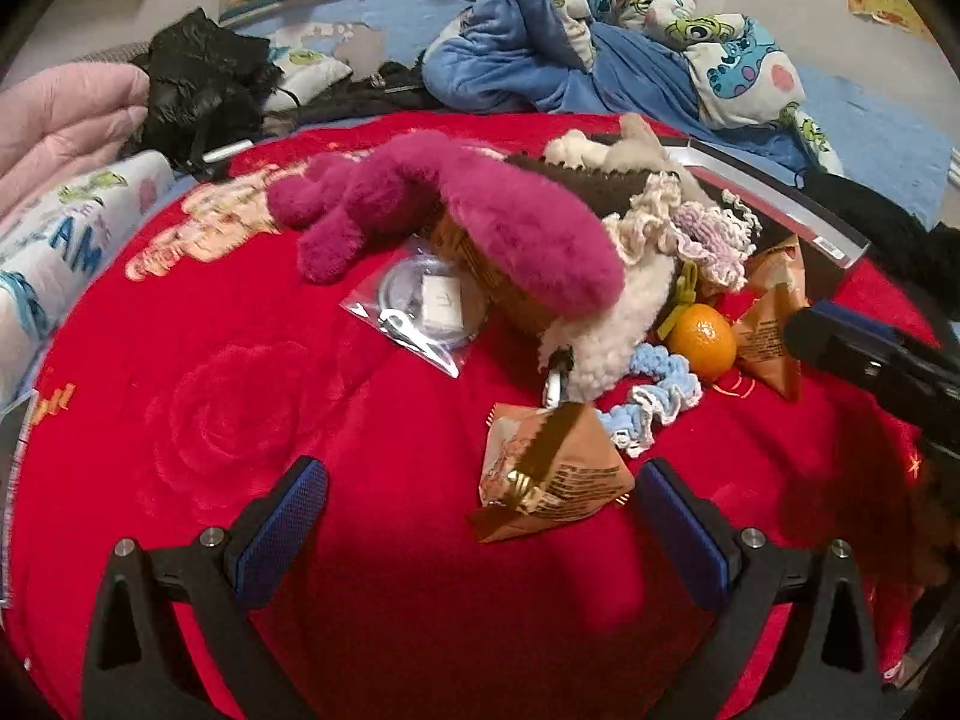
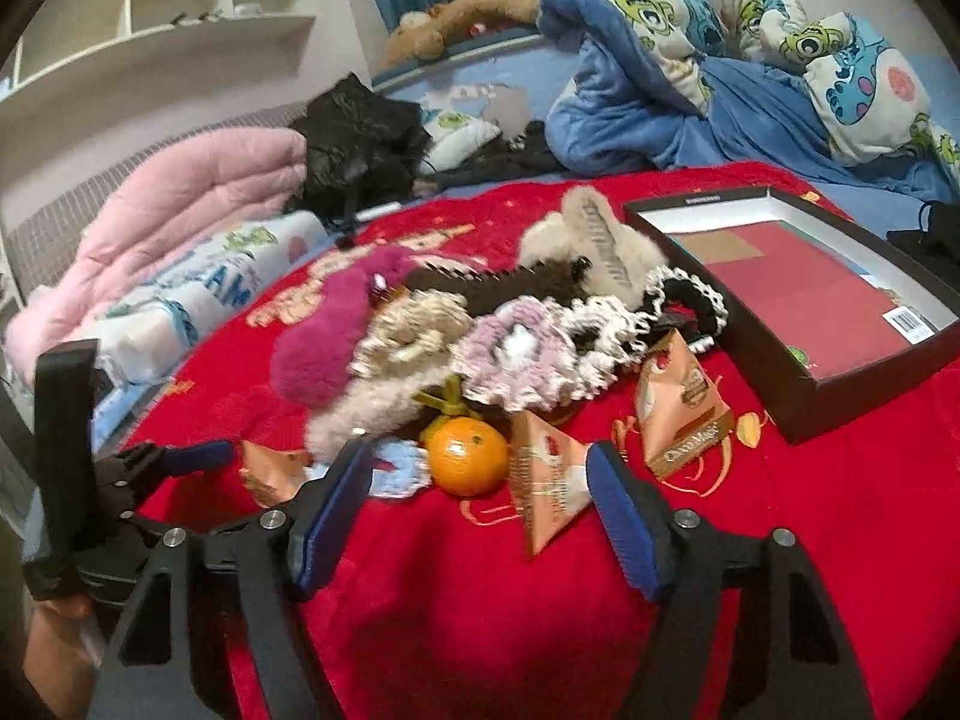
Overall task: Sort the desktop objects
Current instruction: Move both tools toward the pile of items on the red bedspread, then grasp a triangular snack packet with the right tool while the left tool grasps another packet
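A pile of objects lies on a red blanket. It holds a magenta plush, crocheted scrunchies, an orange and triangular snack packets. My left gripper is open, just short of the nearest packet. My right gripper is open, with the orange and a packet just ahead between its fingers. The right gripper also shows in the left wrist view, the left one in the right wrist view.
An open black box with a red inside stands at the right. A clear zip bag with small parts lies left of the pile. Blue bedding, a pink quilt and black clothing lie behind.
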